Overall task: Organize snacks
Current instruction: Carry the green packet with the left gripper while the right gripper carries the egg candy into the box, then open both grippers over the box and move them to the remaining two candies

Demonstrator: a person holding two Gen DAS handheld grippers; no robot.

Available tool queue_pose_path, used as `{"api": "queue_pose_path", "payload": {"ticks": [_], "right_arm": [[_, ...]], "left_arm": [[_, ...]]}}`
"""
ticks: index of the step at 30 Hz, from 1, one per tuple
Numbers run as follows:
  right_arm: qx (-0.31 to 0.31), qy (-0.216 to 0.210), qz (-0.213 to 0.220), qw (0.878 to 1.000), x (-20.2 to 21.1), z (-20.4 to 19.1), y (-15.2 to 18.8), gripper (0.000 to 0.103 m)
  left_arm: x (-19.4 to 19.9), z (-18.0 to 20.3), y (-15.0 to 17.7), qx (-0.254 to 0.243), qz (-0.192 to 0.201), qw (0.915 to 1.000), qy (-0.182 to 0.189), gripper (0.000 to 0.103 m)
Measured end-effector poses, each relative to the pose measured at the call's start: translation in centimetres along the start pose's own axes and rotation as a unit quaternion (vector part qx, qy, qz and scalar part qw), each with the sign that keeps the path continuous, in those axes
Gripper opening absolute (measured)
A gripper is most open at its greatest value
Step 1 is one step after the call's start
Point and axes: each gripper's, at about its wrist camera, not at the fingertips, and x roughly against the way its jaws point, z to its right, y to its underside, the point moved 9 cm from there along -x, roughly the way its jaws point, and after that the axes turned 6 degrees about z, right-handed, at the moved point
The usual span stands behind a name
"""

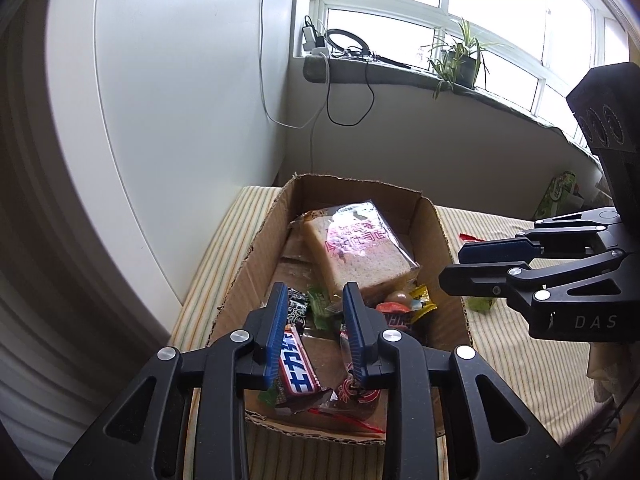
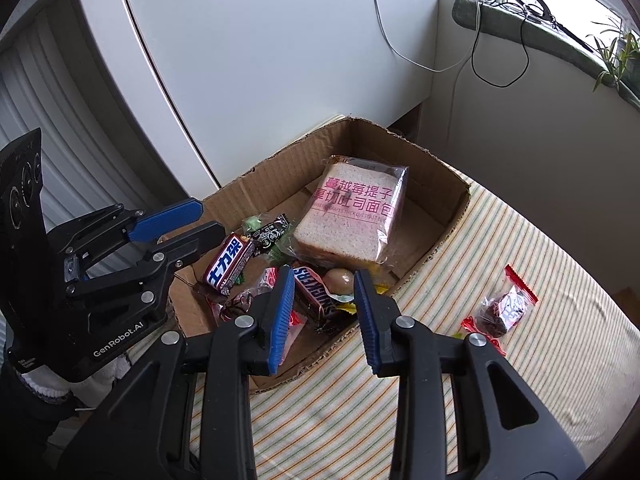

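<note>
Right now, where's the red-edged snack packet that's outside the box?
In the right wrist view, the red-edged packet lies on the striped cloth, right of the cardboard box and the right gripper, clear of both.

Striped cloth point(image 2: 500, 240), white cabinet point(image 2: 260, 60), windowsill plant point(image 1: 460, 56), what looks like chargers point(image 1: 314, 40)

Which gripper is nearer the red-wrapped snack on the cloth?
Right. The right gripper hangs over the box's near edge, just left of the red-wrapped snack; the left gripper is across the box.
</note>
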Motion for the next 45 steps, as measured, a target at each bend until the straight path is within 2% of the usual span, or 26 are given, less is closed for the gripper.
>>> {"api": "queue_pose_path", "payload": {"ticks": [7, 13, 20, 21, 23, 25, 26, 36, 45], "right_arm": [[-0.011, 0.015, 0.012, 1.0, 2.2, 2.9, 0.5, 0.032], [-0.036, 0.047, 0.013, 0.998, 4.3, 8.3, 2.3, 0.032], [-0.077, 0.077, 0.002, 0.994, 4.6, 14.2, 4.8, 0.032], [-0.087, 0.075, 0.001, 0.993, 4.5, 14.8, 5.0, 0.034], [-0.105, 0.072, 0.0, 0.992, 4.3, 15.9, 5.4, 0.06], [-0.116, 0.072, 0.005, 0.991, 4.2, 16.6, 5.7, 0.065], [-0.12, 0.069, 0.003, 0.99, 4.0, 16.8, 5.7, 0.065], [-0.171, 0.048, -0.019, 0.984, 1.0, 18.1, 6.3, 0.065], [-0.209, 0.04, -0.053, 0.976, -3.0, 19.2, 6.8, 0.066]], "left_arm": [[0.8, 1.3, -0.4, 0.003, 0.006, 0.9999, 0.008, 0.027], [1.7, 3.8, -0.8, -0.007, 0.011, 0.9995, 0.028, 0.027], [2.3, 8.4, -0.6, -0.028, 0.011, 0.9977, 0.062, 0.027], [2.3, 9.1, -0.5, -0.031, 0.009, 0.9973, 0.067, 0.027], [2.3, 10.5, -0.2, -0.034, 0.004, 0.9964, 0.078, 0.028], [2.3, 11.8, 0.1, -0.038, 0.003, 0.9953, 0.089, 0.042], [2.3, 12.4, 0.2, -0.04, 0.002, 0.9949, 0.093, 0.044], [0.4, 17.4, 1.8, -0.057, -0.023, 0.9901, 0.126, 0.045], [-1.6, 19.3, 3.1, -0.054, -0.052, 0.9862, 0.147, 0.045]]}}
